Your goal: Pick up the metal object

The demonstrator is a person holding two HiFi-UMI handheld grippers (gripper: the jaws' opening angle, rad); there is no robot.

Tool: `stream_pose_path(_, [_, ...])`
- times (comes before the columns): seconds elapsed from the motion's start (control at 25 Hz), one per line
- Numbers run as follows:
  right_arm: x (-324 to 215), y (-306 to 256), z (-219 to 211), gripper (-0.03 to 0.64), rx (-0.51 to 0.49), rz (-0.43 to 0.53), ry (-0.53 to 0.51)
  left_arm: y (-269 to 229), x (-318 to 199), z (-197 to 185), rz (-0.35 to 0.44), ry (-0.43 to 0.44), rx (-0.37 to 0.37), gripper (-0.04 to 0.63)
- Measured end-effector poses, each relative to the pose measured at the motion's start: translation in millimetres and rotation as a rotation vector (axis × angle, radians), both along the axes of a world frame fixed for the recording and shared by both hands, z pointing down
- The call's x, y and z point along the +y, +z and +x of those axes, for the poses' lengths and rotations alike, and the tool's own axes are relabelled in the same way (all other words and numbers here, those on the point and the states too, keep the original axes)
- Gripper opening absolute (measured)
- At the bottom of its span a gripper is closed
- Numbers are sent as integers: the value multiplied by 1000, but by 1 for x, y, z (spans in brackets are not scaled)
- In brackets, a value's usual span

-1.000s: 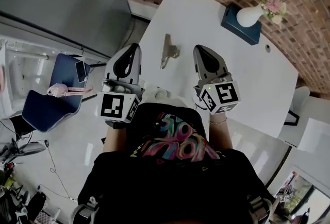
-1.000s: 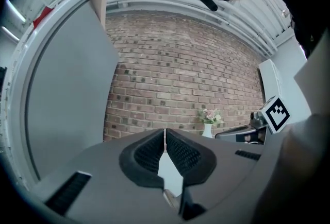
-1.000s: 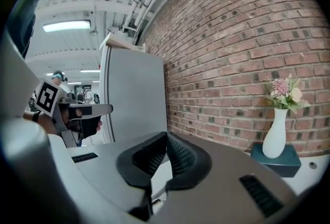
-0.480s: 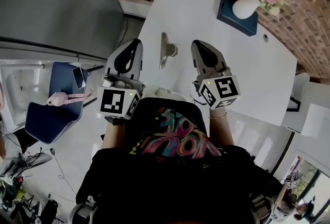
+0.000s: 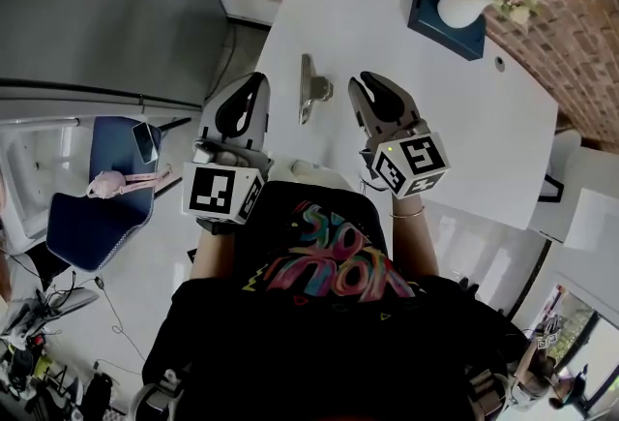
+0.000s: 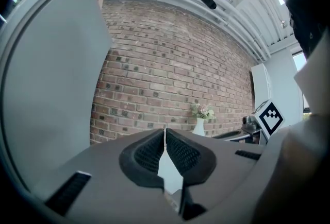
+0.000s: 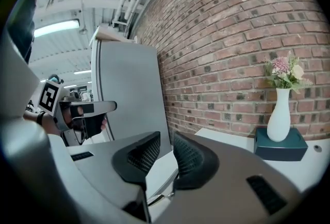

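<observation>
Metal clip [image 5: 311, 90] lies flat on tabletop [image 5: 440, 105], between the claws; right claw [image 5: 373, 90] narrow, just been opening, nothing in it; left claw [image 5: 248, 92] closed, empty; best widen right, approach low.

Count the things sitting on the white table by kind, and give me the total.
Metal clip: 1
White vase with flowers: 1
Dark blue box, under the vase: 1
Total: 3
</observation>
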State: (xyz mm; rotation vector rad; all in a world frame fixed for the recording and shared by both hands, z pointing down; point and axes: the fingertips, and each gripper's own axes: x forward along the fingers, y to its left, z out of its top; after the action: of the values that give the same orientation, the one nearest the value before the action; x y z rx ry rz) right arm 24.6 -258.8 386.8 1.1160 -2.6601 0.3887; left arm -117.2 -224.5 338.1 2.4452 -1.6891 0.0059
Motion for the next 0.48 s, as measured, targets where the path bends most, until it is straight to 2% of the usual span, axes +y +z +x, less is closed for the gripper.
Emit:
stream_pose_path(0.24, [1, 16, -5, 155, -33, -43, -43, 13, 0, 2, -25, 7, 10, 32])
stream_pose_path(0.48, [-3, 34, -2, 202, -27, -61, -60, 29, -2, 8, -52, 23, 9, 32])
